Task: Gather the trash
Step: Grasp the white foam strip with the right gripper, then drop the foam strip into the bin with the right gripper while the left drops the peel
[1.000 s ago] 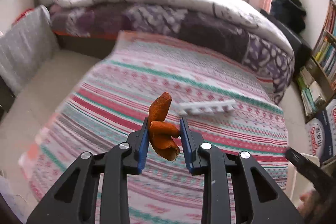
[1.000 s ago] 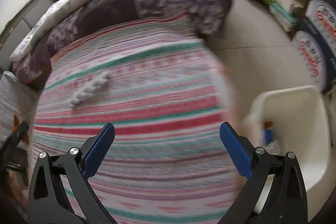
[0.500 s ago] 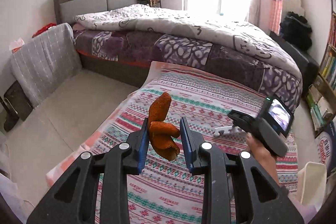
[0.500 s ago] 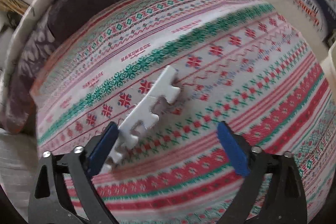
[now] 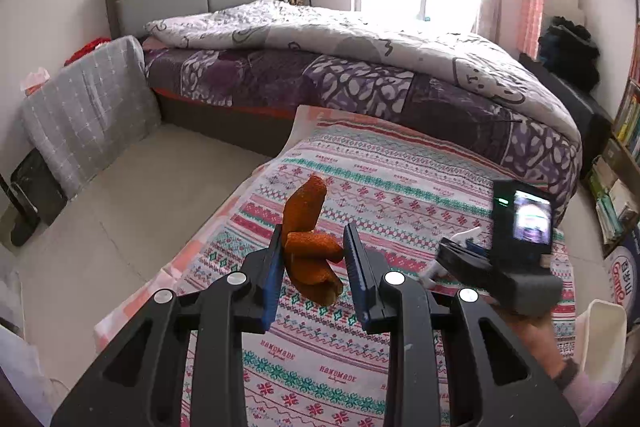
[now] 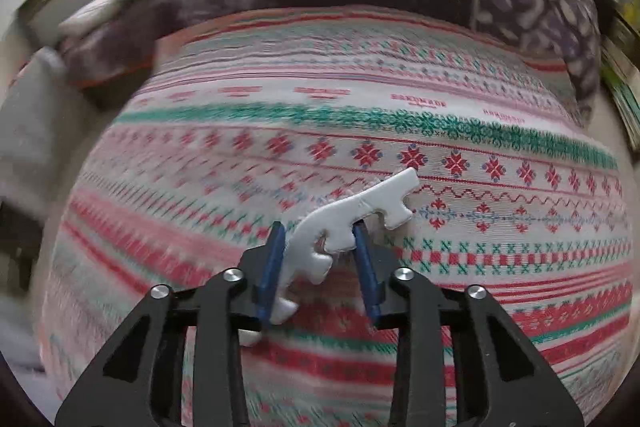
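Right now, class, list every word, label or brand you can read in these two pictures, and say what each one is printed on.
"HANDMADE": repeated in red on the patterned cloth, clearest in the left wrist view.
"Gain...": red brand lettering on the box at the right edge, cut off.
Book spines on the bookshelf: too small to read.
Small screen on the other claw's handle: blurred, no readable text.

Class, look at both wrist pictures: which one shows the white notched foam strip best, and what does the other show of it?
The right wrist view: the white notched foam strip fills the centre, lying on the patterned cloth between the right gripper, whose jaws have just been closing on it. The left wrist view shows only small white bits behind that gripper.
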